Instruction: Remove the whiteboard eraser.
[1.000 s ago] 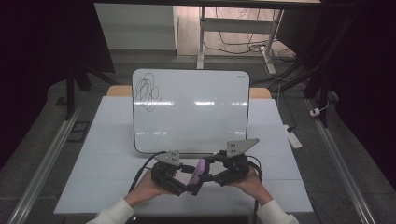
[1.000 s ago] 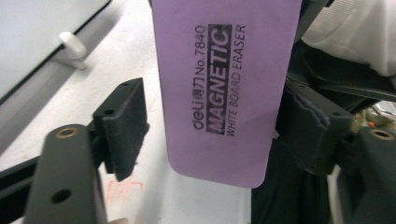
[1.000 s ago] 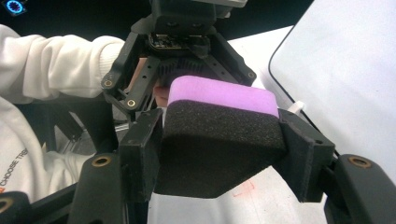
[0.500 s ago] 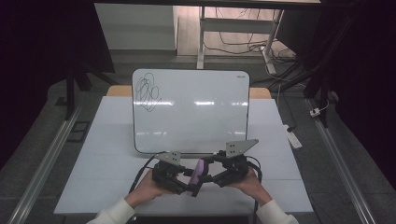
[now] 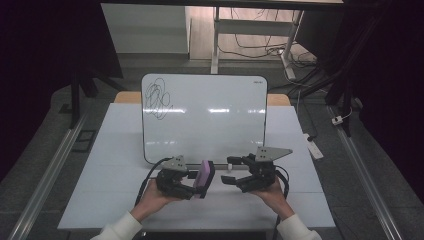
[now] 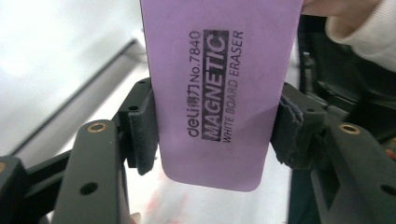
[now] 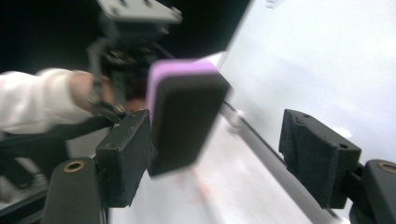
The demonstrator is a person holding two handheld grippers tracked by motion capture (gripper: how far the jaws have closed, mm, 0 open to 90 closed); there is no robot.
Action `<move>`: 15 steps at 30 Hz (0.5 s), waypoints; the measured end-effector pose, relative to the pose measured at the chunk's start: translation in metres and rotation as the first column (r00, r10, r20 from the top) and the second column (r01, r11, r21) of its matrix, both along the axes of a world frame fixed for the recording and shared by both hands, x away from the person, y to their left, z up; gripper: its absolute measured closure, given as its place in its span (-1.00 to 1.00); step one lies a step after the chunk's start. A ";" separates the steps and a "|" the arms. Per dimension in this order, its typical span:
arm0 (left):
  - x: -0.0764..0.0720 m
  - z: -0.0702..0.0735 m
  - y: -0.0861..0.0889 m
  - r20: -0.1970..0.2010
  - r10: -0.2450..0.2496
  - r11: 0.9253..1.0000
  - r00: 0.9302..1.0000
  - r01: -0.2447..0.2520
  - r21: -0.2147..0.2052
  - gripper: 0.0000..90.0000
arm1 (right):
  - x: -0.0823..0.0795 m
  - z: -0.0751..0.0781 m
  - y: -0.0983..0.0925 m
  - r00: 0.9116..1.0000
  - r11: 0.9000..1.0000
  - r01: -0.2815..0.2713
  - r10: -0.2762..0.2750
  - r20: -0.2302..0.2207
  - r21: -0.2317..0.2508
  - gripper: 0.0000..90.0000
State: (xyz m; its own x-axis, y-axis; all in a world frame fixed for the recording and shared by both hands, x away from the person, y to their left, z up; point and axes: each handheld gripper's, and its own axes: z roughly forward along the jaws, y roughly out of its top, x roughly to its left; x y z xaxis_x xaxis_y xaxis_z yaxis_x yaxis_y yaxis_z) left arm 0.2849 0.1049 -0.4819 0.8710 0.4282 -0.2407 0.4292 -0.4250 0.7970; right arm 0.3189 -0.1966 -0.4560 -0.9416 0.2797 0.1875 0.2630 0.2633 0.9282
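A purple whiteboard eraser (image 6: 215, 84) with a black felt side (image 7: 187, 121) stands between the jaws of my left gripper (image 6: 215, 135), whose pads press on its two long edges. In the high view that left gripper (image 5: 197, 182) holds the eraser (image 5: 205, 176) upright over the table's near middle. My right gripper (image 5: 230, 171) faces it from the right. Its jaws have just been opening and now stand wide. In the right gripper view the eraser sits beside the left pad (image 7: 126, 158) of the right gripper (image 7: 219, 135), and the other pad is far from it.
A whiteboard (image 5: 210, 115) lies on the white table (image 5: 115, 165) beyond both grippers, with a black scribble (image 5: 157, 97) in its far left corner. A white power strip (image 5: 315, 147) lies on the floor at the right. Metal rails run along both sides.
The right gripper's jaws have spread and let go of the eraser. The left gripper has taken hold of it. Both hands stayed in place.
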 end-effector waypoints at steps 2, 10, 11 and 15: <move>0.000 0.002 0.005 0.011 0.028 1.000 1.000 -0.028 0.012 -0.10 | -0.001 -0.005 -0.010 0.995 0.995 0.091 -0.090 0.032 -0.035 -0.43; -0.001 0.009 0.024 0.027 0.109 0.994 0.994 -0.109 0.015 -0.10 | -0.009 -0.020 -0.040 0.956 0.950 0.282 -0.268 0.118 -0.133 -0.41; -0.001 0.010 0.026 0.027 0.118 0.993 0.993 -0.118 0.014 -0.10 | -0.012 -0.024 -0.048 0.946 0.938 0.315 -0.298 0.129 -0.142 -0.41; -0.003 0.013 0.034 0.040 0.138 0.990 0.990 -0.139 0.014 -0.10 | -0.014 -0.028 -0.059 0.931 0.923 0.356 -0.336 0.142 -0.148 -0.41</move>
State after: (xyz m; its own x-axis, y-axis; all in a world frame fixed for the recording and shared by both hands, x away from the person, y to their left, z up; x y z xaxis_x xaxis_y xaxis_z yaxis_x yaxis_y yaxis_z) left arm 0.2824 0.1394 -0.4687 0.8115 0.5492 -0.1996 0.4537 -0.3768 0.8076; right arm 0.3051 -0.2560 -0.4841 -0.7924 0.6100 0.0082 0.2628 0.3291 0.9070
